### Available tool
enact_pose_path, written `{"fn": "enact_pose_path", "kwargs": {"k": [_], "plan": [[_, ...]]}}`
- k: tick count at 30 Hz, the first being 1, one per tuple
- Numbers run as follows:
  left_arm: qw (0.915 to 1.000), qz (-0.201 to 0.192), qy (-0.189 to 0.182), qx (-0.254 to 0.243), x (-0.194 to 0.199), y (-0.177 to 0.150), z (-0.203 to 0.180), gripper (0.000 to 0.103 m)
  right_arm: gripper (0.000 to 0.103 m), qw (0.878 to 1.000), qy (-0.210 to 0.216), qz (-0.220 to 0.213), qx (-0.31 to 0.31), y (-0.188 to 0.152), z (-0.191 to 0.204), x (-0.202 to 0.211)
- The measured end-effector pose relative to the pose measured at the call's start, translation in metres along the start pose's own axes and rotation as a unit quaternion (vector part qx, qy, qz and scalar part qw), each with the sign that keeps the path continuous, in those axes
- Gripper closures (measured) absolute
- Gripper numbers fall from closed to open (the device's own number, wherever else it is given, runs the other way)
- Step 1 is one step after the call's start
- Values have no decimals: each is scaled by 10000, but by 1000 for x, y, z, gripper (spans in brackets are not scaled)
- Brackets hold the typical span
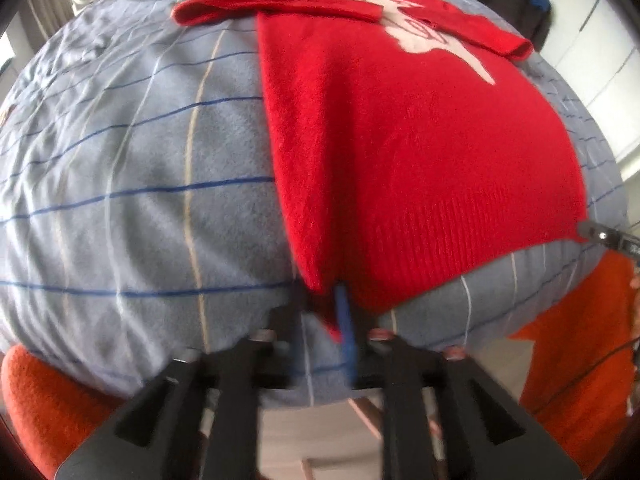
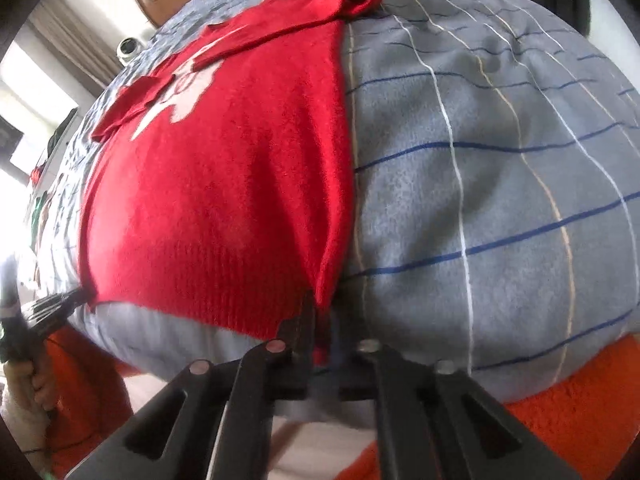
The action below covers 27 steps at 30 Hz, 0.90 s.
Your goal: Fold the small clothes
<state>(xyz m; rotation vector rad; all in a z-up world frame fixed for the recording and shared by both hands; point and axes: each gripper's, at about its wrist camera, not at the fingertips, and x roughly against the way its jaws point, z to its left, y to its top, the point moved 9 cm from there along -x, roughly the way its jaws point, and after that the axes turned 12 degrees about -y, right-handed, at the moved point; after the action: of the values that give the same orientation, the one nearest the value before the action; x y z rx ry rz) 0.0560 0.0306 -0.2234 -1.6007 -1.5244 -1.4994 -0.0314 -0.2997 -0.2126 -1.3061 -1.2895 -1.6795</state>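
Left wrist view. A red sweater (image 1: 400,152) lies flat on a grey checked bed cover (image 1: 132,160), hem near, collar far. A pale motif (image 1: 416,32) shows on its chest. Both sleeves are folded across the upper body, their cuffs reaching out at far left and far right. The left gripper (image 1: 336,312) is clamped on the near left corner of the ribbed hem; red fabric sits pinched between the fingers, one black, one blue. The cloth is drawn into a ridge running up from that corner. At the right edge of this view the right gripper (image 1: 588,230) touches the near right hem corner. Orange fabric (image 1: 580,360) lies below the near edge of the cover.

Right wrist view. The sweater occupies the left half, the bed cover (image 2: 500,200) the right. The right gripper (image 2: 322,320) is closed on the near right hem corner, fabric caught between its fingers and hanging slightly below them. At far left the left gripper (image 2: 80,296) meets the opposite hem corner. A white round object (image 2: 128,50) stands beyond the cover's far edge.
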Motion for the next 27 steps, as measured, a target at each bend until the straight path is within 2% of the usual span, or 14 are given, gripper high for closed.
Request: {"fn": "enact_pose_path", "kwargs": {"k": [1,2,5,7,9,12,13,15,18,19,21,23,24,27], "plan": [[10000,24,14,62,6,-2,2,44,60,10000,-42,67,51,1,0,3],[9999,-15,63,125,17,-5,6,41,50,9998,-151,88,113,3,-6,11],[9982,-424,369,194,51,2,22,39,49,9951,-823,-192,520,20,-23,45],[9947,-794,572,321,68,16,33,34,47,9844,-1291,-668,990,55,-24,70],[9895,-1207,636,473,79,35,40,31,41,9723,-1496,-1110,1409,92,-10,84],[9822,-1591,834,555,80,52,46,31,29,9545,-1138,-1670,2193,153,47,78],[9805,-1638,929,568,80,51,50,31,24,9504,-888,-1690,2456,169,72,65],[9793,-1612,1036,653,72,47,56,31,24,9416,-472,-1689,2875,199,119,28],[9809,-1458,992,827,56,30,63,31,25,9311,-626,-1611,3213,229,156,-29],[9807,-1405,1064,850,51,20,66,31,26,9318,-688,-1580,3194,238,161,-46],[9805,-1275,1230,848,47,10,71,31,36,9432,-605,-1470,2917,250,156,-67],[9809,-1207,1278,832,44,6,74,31,88,9637,-428,-1444,2202,265,131,-65],[9811,-1232,1240,835,44,7,74,31,97,9691,-430,-1550,1869,271,109,-53],[9812,-1333,1124,831,45,13,71,31,97,9702,-748,-1935,1248,282,40,-13]]}}
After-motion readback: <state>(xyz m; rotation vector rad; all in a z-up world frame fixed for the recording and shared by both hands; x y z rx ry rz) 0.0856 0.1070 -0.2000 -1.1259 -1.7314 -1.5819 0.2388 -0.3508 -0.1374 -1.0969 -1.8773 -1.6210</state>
